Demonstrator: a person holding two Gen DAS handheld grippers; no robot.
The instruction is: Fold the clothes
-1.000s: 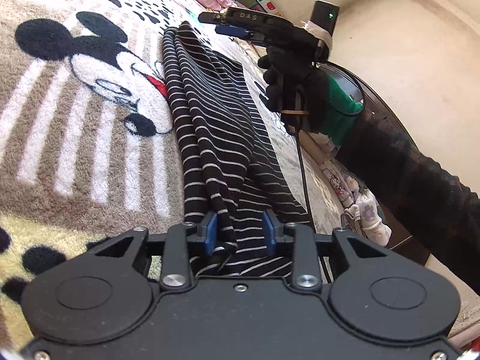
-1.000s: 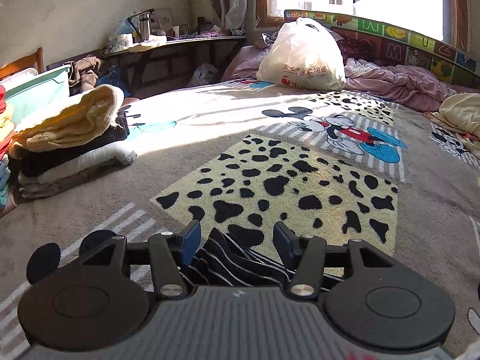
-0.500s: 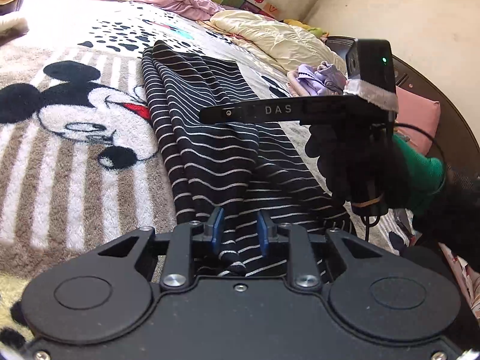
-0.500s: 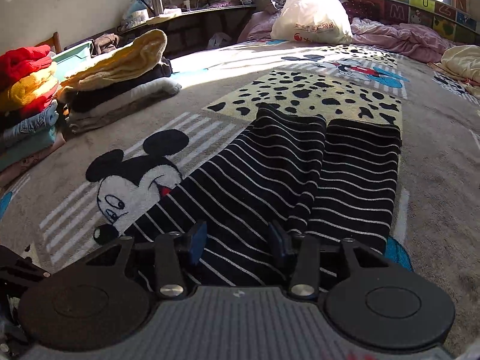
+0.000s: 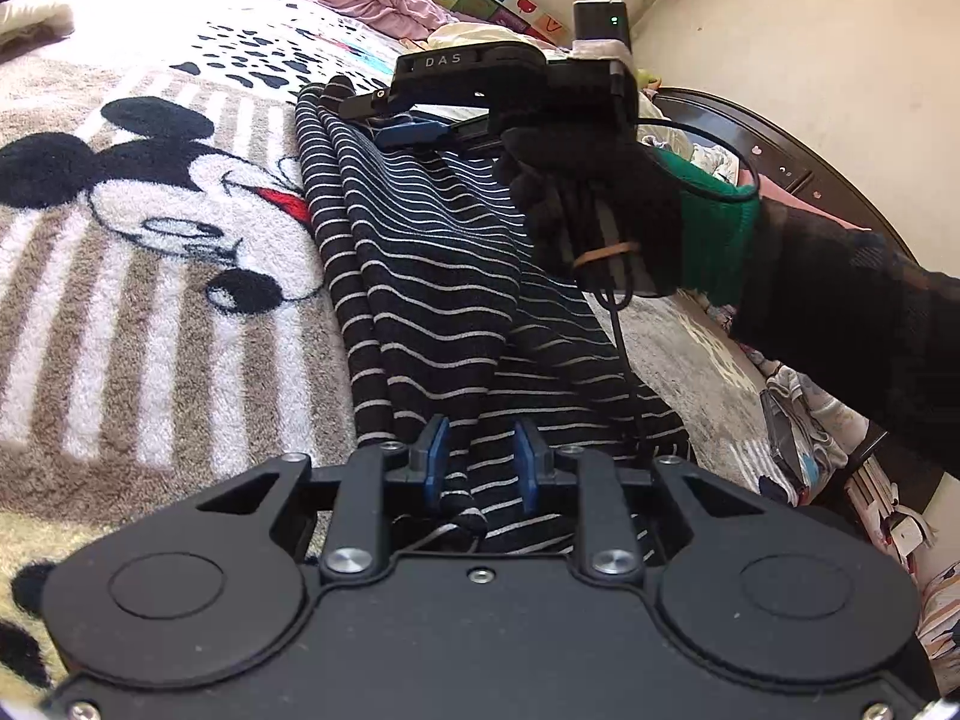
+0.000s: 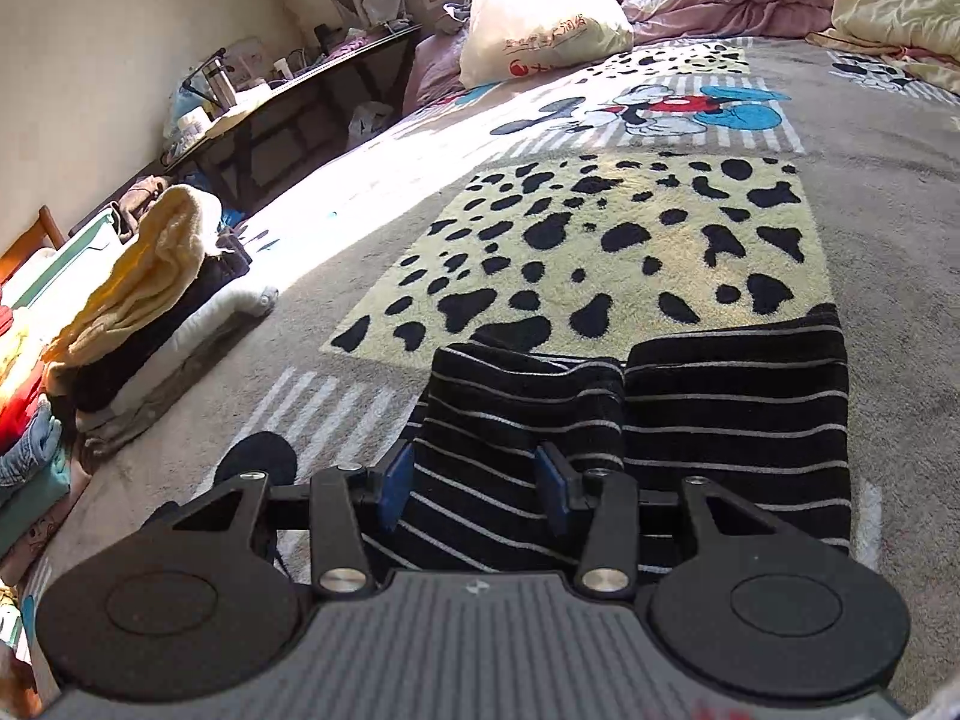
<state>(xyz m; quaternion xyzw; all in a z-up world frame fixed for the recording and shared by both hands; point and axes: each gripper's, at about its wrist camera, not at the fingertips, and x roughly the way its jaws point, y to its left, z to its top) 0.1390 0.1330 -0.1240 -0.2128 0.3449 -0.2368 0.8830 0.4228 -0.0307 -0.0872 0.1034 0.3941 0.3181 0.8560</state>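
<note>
A black garment with thin white stripes [image 5: 432,276] lies lengthwise in a long narrow fold on the cartoon-mouse blanket [image 5: 150,300]. My left gripper [image 5: 480,468] is at its near end, pads drawn in on bunched cloth. A gloved hand [image 5: 588,192] holds my right gripper [image 5: 372,123] over the far end. In the right wrist view the right gripper [image 6: 474,480] stands open, its pads either side of the left cuff of the garment [image 6: 732,420]. That cuff sits slightly higher than the one beside it.
A stack of folded clothes [image 6: 138,300] sits at the bed's left edge. A white plastic bag [image 6: 540,18], pink bedding [image 6: 720,0] and a cream garment [image 6: 900,6] lie at the far end. A dark curved bed board [image 5: 810,144] runs along the right.
The right gripper pulled back beside the left one half a second ago and is now out at the far cuffs again. The left gripper's pads stand closer together than a second ago.
</note>
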